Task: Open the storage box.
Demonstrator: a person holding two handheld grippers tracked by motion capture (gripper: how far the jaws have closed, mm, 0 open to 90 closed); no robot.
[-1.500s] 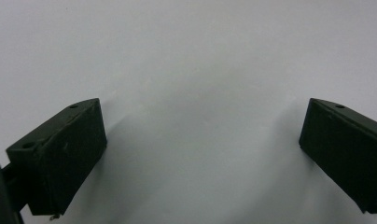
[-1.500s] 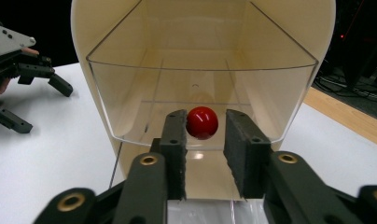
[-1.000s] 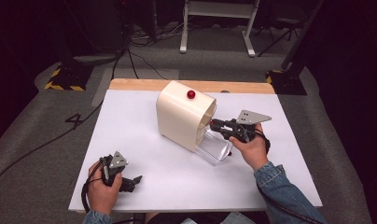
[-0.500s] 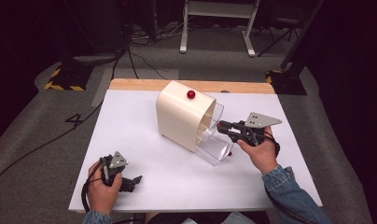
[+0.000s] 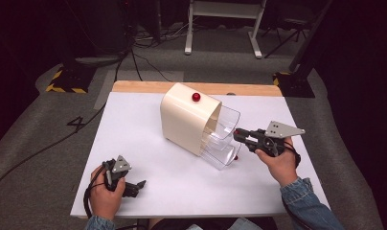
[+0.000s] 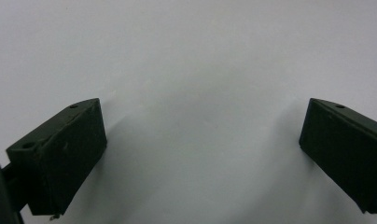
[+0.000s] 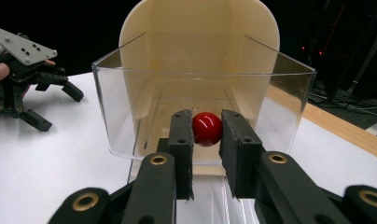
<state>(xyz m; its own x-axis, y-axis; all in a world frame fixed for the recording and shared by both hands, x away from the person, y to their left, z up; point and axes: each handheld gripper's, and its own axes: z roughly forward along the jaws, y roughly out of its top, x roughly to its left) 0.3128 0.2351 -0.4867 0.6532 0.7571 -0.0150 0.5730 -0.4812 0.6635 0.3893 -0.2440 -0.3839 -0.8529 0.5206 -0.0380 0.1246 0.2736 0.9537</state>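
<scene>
We clamp the right gripper [image 7: 206, 135] on the clear drawer's [image 7: 200, 93] red knob [image 7: 207, 128] near the table's [image 5: 148, 124] right edge, probably to slide it, while the left gripper [image 5: 134, 187] rests wide apart near the front-left corner.

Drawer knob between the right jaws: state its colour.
Glossy red knob; clearest in the right gripper view.
</scene>
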